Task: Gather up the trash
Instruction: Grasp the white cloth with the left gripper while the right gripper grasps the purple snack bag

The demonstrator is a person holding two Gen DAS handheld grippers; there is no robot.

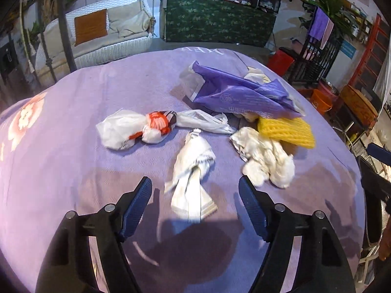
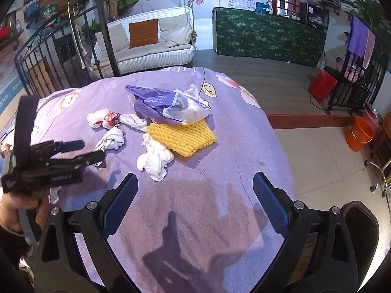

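Jaws wide on left gripper [image 1: 195, 190], straddling crumpled white wrapper [image 1: 193, 175]. Right gripper [image 2: 195, 183] likewise wide, empty. Risk: thin wrapper slips from grip.

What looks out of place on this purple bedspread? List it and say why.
Loose trash is scattered mid-cover: a purple plastic bag, yellow foam netting, a crumpled white wad, a twisted white wrapper and a white bag with red print. None belongs there. Both grippers, left gripper and right gripper, are open and empty.
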